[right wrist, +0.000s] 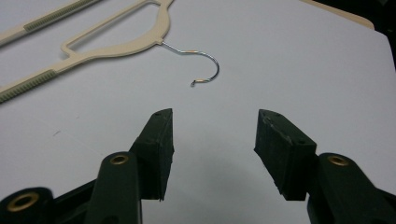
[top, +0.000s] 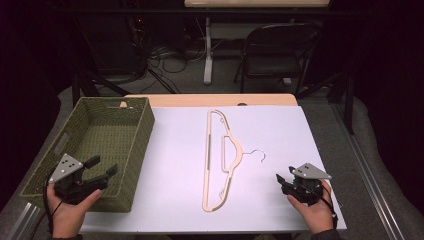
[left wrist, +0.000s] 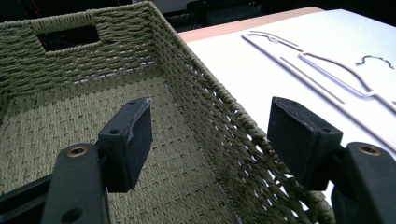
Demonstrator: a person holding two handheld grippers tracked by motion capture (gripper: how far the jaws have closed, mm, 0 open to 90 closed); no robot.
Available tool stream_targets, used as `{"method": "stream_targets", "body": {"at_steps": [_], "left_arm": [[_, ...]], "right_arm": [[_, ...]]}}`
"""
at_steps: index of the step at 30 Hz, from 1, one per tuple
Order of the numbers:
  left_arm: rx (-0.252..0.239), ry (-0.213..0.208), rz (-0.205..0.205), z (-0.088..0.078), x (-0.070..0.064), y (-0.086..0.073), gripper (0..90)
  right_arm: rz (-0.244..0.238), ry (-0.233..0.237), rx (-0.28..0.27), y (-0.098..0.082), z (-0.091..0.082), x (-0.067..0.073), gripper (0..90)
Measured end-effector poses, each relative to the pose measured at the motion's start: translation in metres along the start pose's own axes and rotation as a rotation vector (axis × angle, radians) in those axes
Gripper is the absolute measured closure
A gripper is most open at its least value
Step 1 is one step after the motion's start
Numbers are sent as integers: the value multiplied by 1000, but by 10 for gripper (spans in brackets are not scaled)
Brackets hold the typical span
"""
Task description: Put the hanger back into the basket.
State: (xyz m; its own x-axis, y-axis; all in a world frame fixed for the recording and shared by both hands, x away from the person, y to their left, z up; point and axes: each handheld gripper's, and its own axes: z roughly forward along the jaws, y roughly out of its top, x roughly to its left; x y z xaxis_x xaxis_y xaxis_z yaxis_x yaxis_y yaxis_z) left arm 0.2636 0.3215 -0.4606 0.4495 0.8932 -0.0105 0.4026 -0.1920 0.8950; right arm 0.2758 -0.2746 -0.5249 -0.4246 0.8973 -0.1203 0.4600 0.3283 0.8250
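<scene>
Hanger flat on the white sheet, untouched, with both grippers spread and empty.

Cream plastic with a thin wire hook, the hanger is laid lengthwise at the middle of the table, well apart from the woven green basket at the left. It is judged to be light and stiff, slightly slippery on the smooth sheet, and low enough that a flat bar would be hard to get under. The neck beside the hook, or the inner crossbar, is judged the best place to be pinched. The right gripper is held near the hook, its jaws wide apart with nothing between them. The left gripper is held over the basket's near wall, which is straddled by its open jaws but not pressed.
</scene>
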Motion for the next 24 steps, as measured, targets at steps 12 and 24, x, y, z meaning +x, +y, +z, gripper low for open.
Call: {"method": "stream_targets", "body": {"at_steps": [12, 24], "left_arm": [[-12, -10, 1, -2, -4, 3, 292], [-12, -23, 17, -3, -7, 5, 289]], "right_arm": [[-40, 43, 65, 36, 3, 1, 452], [-84, 79, 157, 114, 8, 1, 432]]}}
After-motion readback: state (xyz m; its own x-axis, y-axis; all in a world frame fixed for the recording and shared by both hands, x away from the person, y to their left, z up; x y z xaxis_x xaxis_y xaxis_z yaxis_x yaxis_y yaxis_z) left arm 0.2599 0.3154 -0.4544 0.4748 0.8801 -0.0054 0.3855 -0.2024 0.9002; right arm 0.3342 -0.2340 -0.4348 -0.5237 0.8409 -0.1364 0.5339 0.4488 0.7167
